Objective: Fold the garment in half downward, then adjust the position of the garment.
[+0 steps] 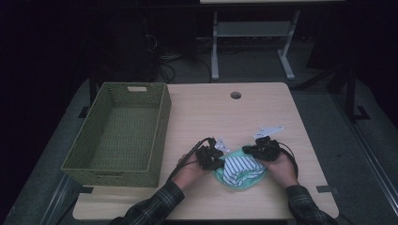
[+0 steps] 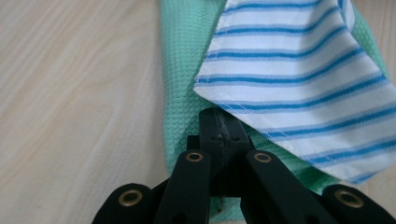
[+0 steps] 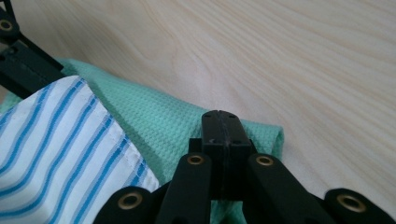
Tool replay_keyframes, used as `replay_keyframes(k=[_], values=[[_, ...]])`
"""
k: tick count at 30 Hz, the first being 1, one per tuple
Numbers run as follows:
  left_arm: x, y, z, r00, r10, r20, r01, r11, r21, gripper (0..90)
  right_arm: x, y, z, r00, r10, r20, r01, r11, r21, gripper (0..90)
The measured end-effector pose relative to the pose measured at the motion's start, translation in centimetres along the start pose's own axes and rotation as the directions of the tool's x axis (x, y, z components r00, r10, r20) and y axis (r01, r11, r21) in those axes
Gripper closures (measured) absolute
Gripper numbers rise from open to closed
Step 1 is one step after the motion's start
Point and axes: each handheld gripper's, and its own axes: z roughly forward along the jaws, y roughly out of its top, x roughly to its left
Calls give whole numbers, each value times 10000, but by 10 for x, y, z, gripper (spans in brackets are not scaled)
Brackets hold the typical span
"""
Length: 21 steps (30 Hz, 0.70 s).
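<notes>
Pinching at the near edges of a small cloth bundle, both claws sit low in the centre of the high view. The left gripper [image 1: 210, 158] has its jaws clenched together; in the left gripper view its tips [image 2: 219, 135] rest on the green waffle cloth [image 2: 180, 84], just under the hem of the striped cloth [image 2: 299, 79]. Whether green fabric is actually caught between them cannot be told. The right gripper [image 1: 263, 151] is likewise clenched, its tips [image 3: 223, 140] on the green cloth's folded edge [image 3: 154, 121], the striped cloth [image 3: 56, 140] to the left of that frame.

Outward, the bundle [image 1: 240, 171] lies on the wooden table [image 1: 211, 112], well apart from the green woven basket [image 1: 155, 140] at the left of the high view.

Risk, as judged: a lift could bring up the green layer alone, and the loose striped piece, merely lying on top, would slide off. A shallow pinch could also slip.

Weave, hem stitching and layer order are legible in the gripper views; the high view adds the basket, both hands and plaid sleeves.
</notes>
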Motion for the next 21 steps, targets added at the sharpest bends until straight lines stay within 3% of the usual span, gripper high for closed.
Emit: replay_keyframes(k=[6,12,17,21], values=[[-4,3,-20,9995,-236,199,251,9964,-812,885,-3,9,-12,9999,-117,-74,113,9985,-535,897],[-23,1,-31,9968,-183,782,276,9925,-1194,887,-9,18,-7,9997,-109,-241,96,9985,-532,897],[-39,0,-28,9917,19,1283,141,9922,-1237,888,-10,22,3,9995,-167,-267,155,9989,-453,897],[-52,-1,-15,9862,297,1626,-171,9968,-783,888,-13,23,10,9997,-99,-243,92,9995,-296,897]])
